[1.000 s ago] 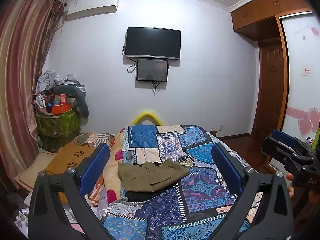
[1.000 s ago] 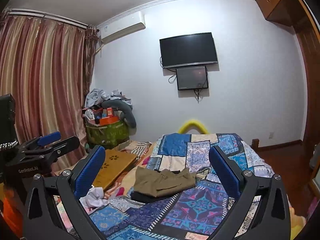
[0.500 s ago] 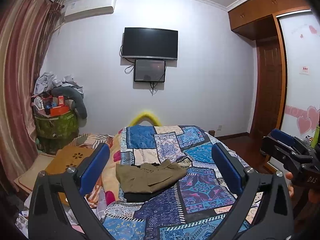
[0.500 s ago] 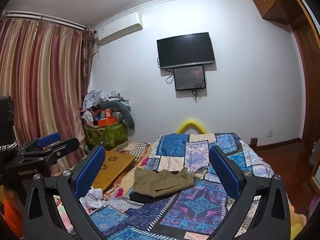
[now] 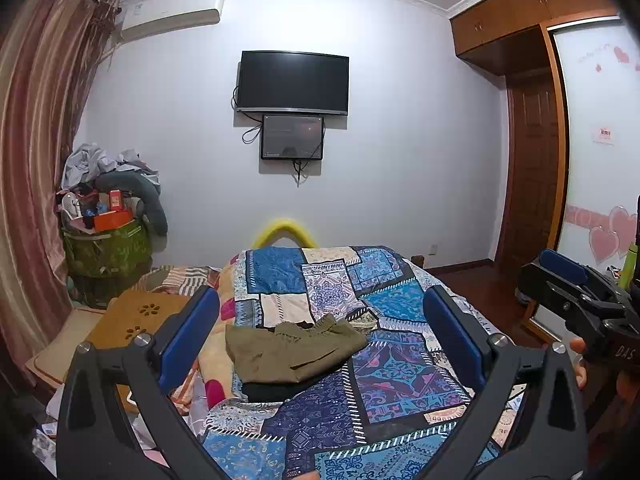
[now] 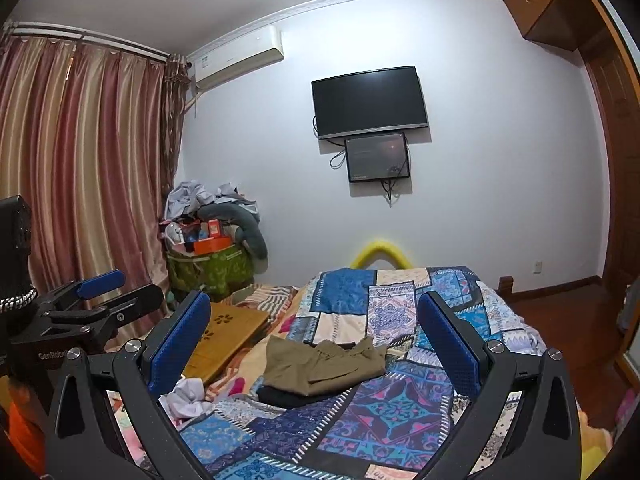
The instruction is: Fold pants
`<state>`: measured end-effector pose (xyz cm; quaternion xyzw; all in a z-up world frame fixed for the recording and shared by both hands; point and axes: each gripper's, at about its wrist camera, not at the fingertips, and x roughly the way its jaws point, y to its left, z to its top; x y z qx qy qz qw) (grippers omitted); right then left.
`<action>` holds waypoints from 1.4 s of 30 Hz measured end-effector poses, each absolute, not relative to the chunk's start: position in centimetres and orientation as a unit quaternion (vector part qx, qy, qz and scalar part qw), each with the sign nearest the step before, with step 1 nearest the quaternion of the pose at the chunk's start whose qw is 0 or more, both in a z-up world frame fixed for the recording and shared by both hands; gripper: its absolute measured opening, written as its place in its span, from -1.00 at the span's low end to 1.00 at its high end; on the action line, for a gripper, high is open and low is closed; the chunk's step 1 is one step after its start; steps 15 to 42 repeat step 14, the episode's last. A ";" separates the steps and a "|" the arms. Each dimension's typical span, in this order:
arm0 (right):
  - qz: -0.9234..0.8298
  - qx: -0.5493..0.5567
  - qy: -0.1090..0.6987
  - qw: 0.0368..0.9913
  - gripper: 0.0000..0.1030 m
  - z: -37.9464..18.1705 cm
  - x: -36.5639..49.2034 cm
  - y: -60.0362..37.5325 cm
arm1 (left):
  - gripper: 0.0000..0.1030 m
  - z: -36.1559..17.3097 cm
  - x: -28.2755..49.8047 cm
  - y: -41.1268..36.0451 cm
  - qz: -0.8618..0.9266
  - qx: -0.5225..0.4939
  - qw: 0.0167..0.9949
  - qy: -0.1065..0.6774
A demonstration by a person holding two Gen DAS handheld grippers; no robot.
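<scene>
A dark garment [image 5: 268, 390] lies mostly hidden under the olive pants [image 5: 292, 346], so only its near edge shows. The bed [image 6: 400, 408] is cut off by the bottom edge, and the small print on the lower wall screen [image 6: 378, 157] is too tiny to read.

Folded olive pants [image 6: 324, 366] on patchwork quilt [image 6: 400, 412]

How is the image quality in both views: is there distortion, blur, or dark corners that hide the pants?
Left wrist view: strong fisheye bending at the curtain and wardrobe, dark corners, yet the olive pants on the patchwork quilt are sharp and evenly lit. Right wrist view: same curved edges and vignette, pants clear, no glare on the dark TV.
</scene>
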<state>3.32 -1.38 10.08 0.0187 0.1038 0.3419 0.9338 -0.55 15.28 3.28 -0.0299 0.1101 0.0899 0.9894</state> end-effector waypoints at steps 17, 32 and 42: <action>0.338 0.025 0.108 0.935 1.00 9.9 3.6 -1.5 | 1.00 3.0 0.1 14.8 0.078 -0.026 0.989 0.122; 0.338 0.025 0.108 0.935 1.00 9.9 3.6 -1.5 | 1.00 3.0 0.1 14.8 0.078 -0.026 0.989 0.122; 0.338 0.025 0.108 0.935 1.00 9.9 3.6 -1.5 | 1.00 3.0 0.1 14.8 0.078 -0.026 0.989 0.122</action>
